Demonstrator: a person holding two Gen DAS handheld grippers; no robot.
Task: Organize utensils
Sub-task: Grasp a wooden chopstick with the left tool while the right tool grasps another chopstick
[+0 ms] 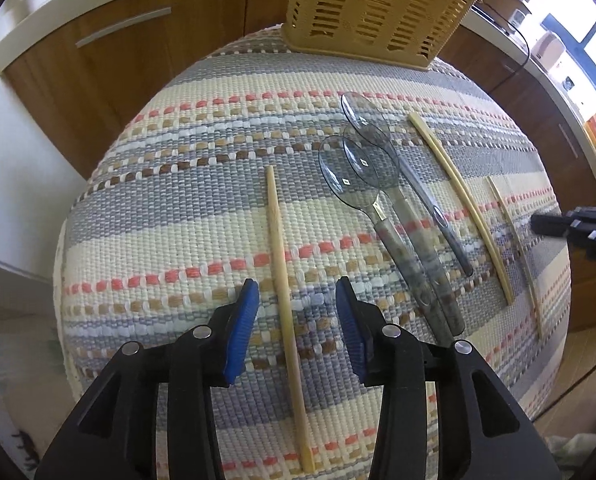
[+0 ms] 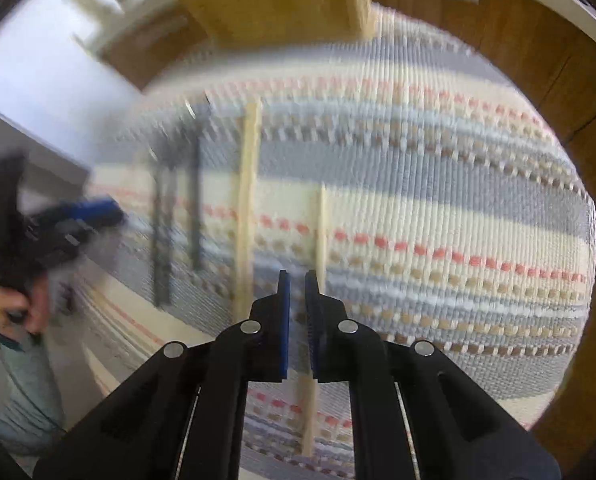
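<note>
Left wrist view: released left tongs (image 1: 296, 300) straddle the pale wooden chopstick (image 1: 284, 256), so centre before clenching; right tongs (image 2: 297, 280) clenched, empty.

Right-wrist view motion-blurred; basket (image 1: 378, 8) top cut off.

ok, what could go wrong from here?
1. The left gripper straddles the wooden chopstick with open jaws; it may roll on the woven mat as they close.
2. The right gripper has shut jaws and the chopstick lies beside them, so it could lift nothing.
3. The clear spoons overlap.
</note>
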